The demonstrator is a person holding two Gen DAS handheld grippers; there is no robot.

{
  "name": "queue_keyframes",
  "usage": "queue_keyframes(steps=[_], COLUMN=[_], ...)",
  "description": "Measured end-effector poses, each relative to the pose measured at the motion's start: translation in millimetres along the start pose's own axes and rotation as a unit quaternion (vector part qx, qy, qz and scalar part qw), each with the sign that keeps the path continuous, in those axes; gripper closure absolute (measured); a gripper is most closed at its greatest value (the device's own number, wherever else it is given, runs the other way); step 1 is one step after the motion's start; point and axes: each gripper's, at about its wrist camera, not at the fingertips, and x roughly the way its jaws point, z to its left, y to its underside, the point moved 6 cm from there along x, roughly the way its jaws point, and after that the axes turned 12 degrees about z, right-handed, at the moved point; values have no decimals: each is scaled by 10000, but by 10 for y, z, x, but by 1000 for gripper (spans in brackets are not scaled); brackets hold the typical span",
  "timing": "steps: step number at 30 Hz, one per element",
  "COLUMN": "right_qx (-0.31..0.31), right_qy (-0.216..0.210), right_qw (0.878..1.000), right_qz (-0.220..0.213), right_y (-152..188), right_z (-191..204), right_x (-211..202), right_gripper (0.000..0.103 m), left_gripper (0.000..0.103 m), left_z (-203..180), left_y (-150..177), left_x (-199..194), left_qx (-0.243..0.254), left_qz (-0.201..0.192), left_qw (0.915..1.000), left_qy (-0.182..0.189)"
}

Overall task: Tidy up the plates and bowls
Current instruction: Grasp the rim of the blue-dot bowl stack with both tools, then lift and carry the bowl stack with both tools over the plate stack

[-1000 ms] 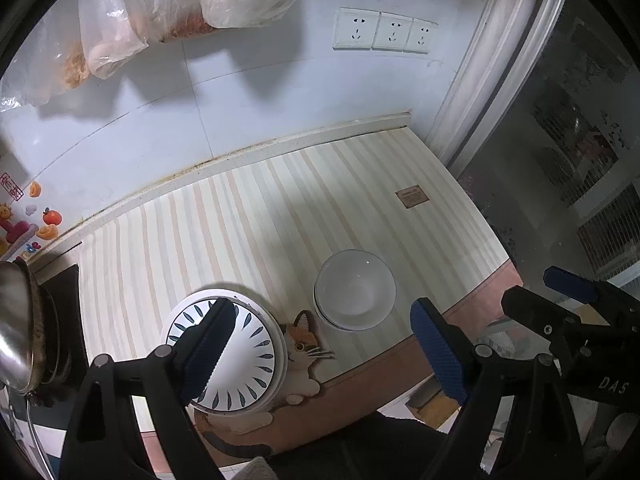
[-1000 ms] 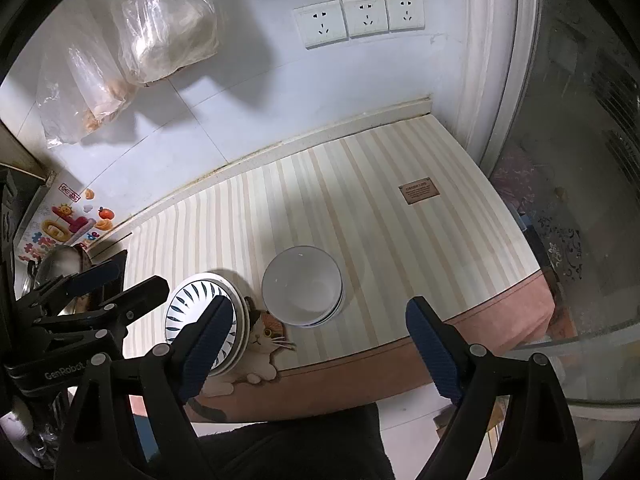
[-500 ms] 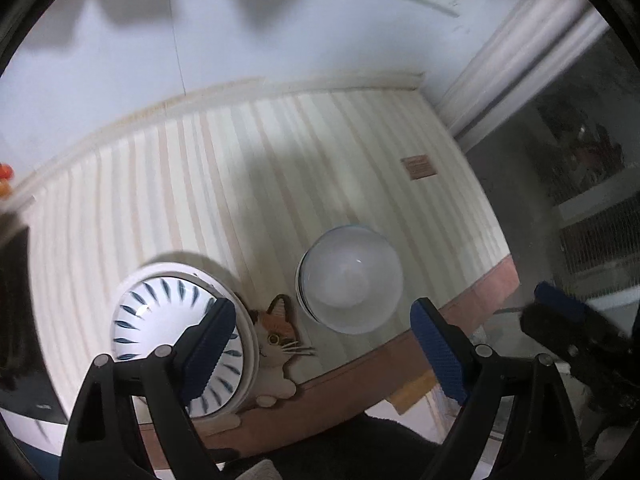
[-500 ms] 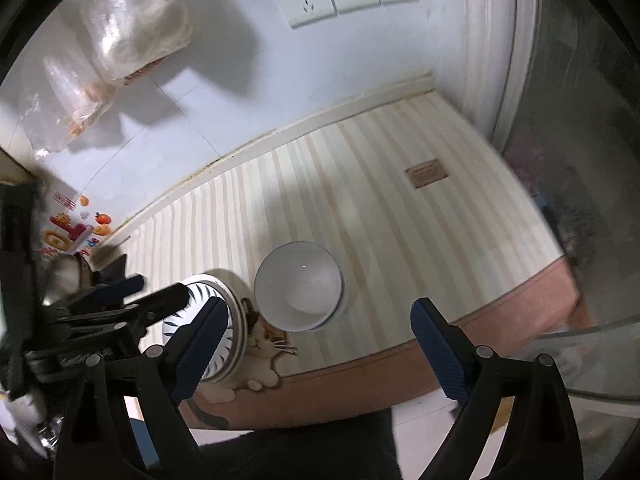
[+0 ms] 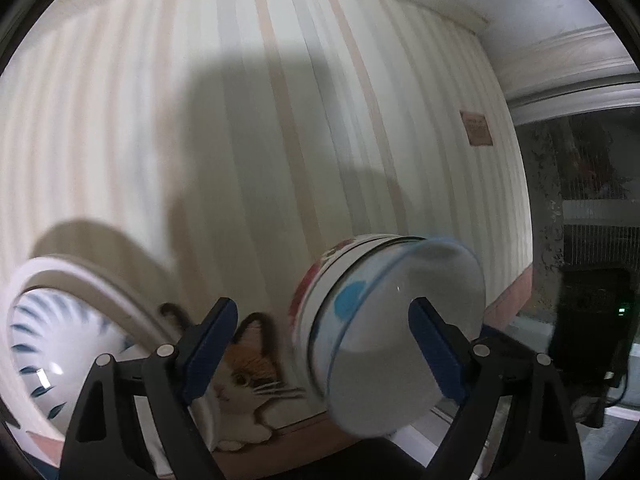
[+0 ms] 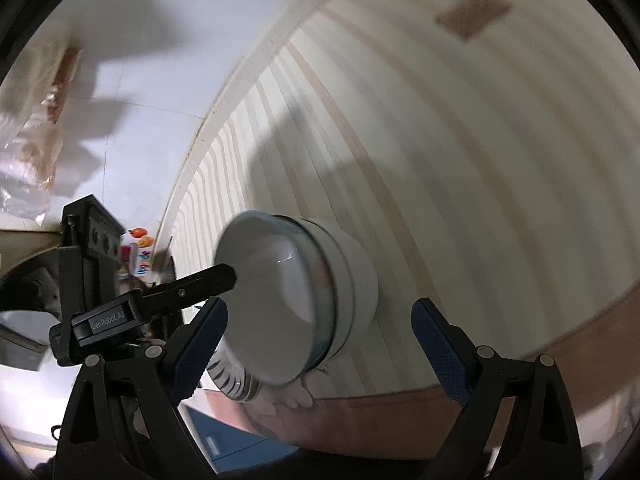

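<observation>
A stack of bowls (image 5: 384, 320), the top one white inside with blue dots outside, sits on the striped mat (image 5: 280, 120). My left gripper (image 5: 320, 344) hangs low over it, its jaws closing. One pad stands outside the left wall and the other over the bowl's hollow, neither pressing. A blue-patterned plate (image 5: 60, 340) lies to the left. In the right wrist view the bowls (image 6: 288, 300) lie just ahead of my open right gripper (image 6: 318, 344). A left gripper finger (image 6: 200, 282) reaches their rim, and the plate (image 6: 232, 380) peeks out below.
A printed cat (image 5: 244, 372) marks the mat's near edge, and a brown label (image 5: 476, 128) its far right. A dark glass door (image 5: 580, 200) stands to the right. Plastic bags (image 6: 32, 140) hang on the wall. The counter's brown front edge (image 6: 520, 368) runs close below.
Both grippers have come down and tilted toward the counter. The bowls now loom large between the fingers of each, and the left gripper's finger has reached the top bowl's rim.
</observation>
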Motion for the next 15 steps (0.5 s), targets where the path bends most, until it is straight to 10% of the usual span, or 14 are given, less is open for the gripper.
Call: queue_keyframes(steps=[11, 15], right_qx=[-450, -391], right_qy=[-494, -523], right_qw=[9958, 9952], right_qz=[621, 734], right_y=[-147, -183], right_z=[-53, -59], right_x=[656, 804], right_gripper=[8, 23], left_gripper=[43, 43], left_z=[-50, -20], left_y=[-141, -111], left_x=[330, 307], left_qx=[76, 113], left_qz=[364, 294], left_qw=[9987, 9985], left_qy=[362, 438])
